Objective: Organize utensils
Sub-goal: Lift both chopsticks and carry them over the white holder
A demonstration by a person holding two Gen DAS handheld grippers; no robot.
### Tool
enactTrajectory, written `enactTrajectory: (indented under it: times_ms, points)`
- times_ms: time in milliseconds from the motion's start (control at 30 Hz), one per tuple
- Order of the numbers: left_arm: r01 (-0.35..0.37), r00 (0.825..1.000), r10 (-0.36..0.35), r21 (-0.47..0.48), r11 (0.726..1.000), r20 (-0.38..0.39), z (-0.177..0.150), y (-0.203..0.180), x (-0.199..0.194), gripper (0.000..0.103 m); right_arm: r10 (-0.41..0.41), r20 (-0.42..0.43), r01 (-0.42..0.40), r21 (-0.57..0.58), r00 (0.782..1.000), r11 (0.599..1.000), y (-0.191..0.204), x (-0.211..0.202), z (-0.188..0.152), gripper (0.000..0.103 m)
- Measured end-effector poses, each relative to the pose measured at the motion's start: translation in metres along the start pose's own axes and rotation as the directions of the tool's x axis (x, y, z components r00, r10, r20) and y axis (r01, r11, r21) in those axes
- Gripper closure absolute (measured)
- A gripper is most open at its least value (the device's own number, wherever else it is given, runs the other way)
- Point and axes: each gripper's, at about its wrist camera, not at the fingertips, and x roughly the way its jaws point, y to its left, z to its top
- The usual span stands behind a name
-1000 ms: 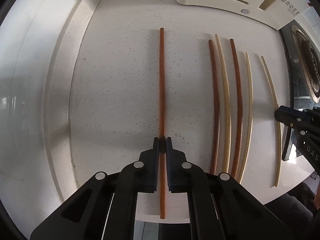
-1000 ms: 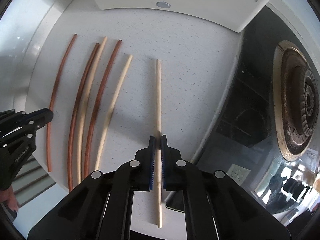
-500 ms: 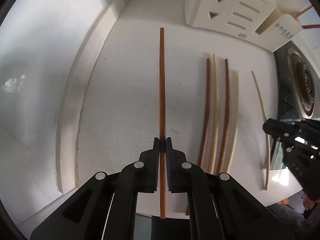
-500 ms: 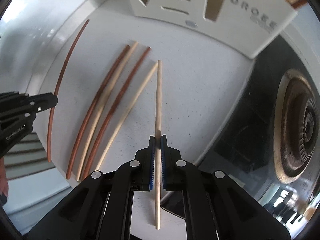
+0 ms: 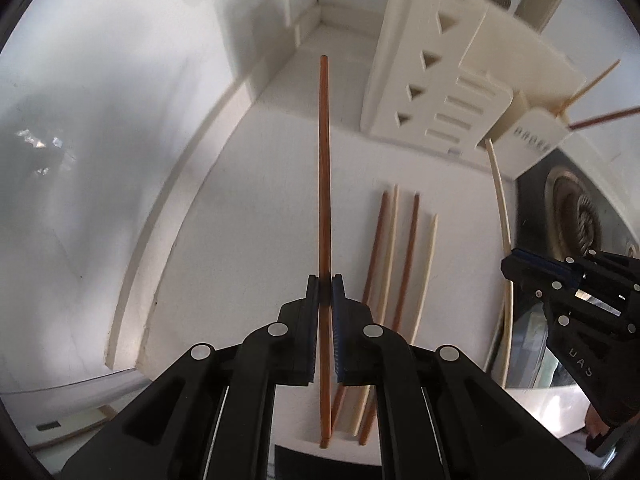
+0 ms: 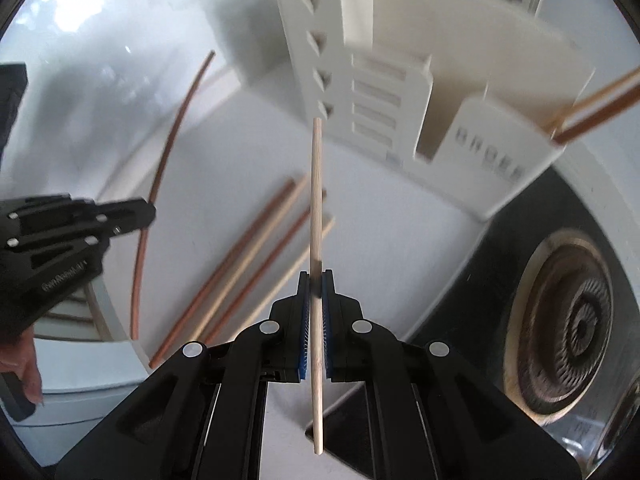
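Left wrist view looks steeply down on a white tabletop (image 5: 248,240), where the left gripper (image 5: 325,292) has its black fingers (image 5: 310,304) pinching a reddish-brown chopstick (image 5: 324,160) that runs straight ahead, lifted above the surface. Four more chopsticks (image 5: 400,256), brown and pale ones alternating, lie side by side on the tabletop just to the right. Behind them stands a cream utensil holder (image 5: 448,80) with slots and triangular holes, a few sticks already poking out of it. Right wrist view shows the right gripper (image 6: 317,284), its fingers (image 6: 332,300) pinching a pale wooden chopstick (image 6: 316,184), also raised. A stove burner (image 6: 568,328) sits at the far right.
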Motion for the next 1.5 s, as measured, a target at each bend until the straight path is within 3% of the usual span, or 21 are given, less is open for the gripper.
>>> enactTrajectory:
  times_ms: [200, 267, 467, 733, 867, 1033, 1333, 1500]
  points:
    - [-0.021, 0.997, 0.02, 0.014, 1.0, 0.071, 0.008, -0.014, -0.018, 0.097, 0.021, 0.128, -0.02, -0.005, 0.992, 1.0, -0.001, -0.03, -0.006, 0.096]
    - [-0.014, 0.996, 0.012, 0.022, 1.0, 0.093, 0.016, -0.023, -0.019, 0.097, 0.025, 0.168, -0.025, -0.003, 0.986, 1.0, -0.004, -0.037, 0.008, 0.096]
    - [0.022, 0.979, -0.026, 0.023, 0.999, 0.201, 0.028, -0.03, -0.04, 0.097, 0.031, 0.291, -0.027, -0.018, 0.956, 0.999, -0.012, -0.06, 0.012, 0.096]
    - [0.047, 0.941, -0.052, 0.024, 0.999, 0.333, 0.047, -0.037, -0.064, 0.097, 0.048, 0.445, -0.048, -0.012, 0.894, 0.999, -0.029, -0.091, 0.021, 0.096]
    - [0.057, 0.922, -0.063, 0.029, 0.998, 0.381, 0.054, -0.044, -0.075, 0.097, 0.044, 0.483, -0.047, -0.005, 0.875, 0.999, -0.036, -0.1, 0.029, 0.096]
    - [0.065, 0.894, -0.073, 0.034, 0.997, 0.443, 0.066, -0.051, -0.088, 0.097, 0.02, 0.55, -0.04, 0.023, 0.835, 0.999, -0.052, -0.117, 0.032, 0.096]
    - [0.083, 0.868, -0.1, 0.056, 0.995, 0.486, 0.085, -0.061, -0.092, 0.097, -0.032, 0.645, -0.024, 0.077, 0.764, 0.997, -0.078, -0.135, 0.037, 0.096]
    - [0.099, 0.844, -0.11, 0.049, 0.994, 0.525, 0.094, -0.063, -0.095, 0.097, -0.058, 0.681, -0.014, 0.1, 0.73, 0.995, -0.089, -0.141, 0.041, 0.096]
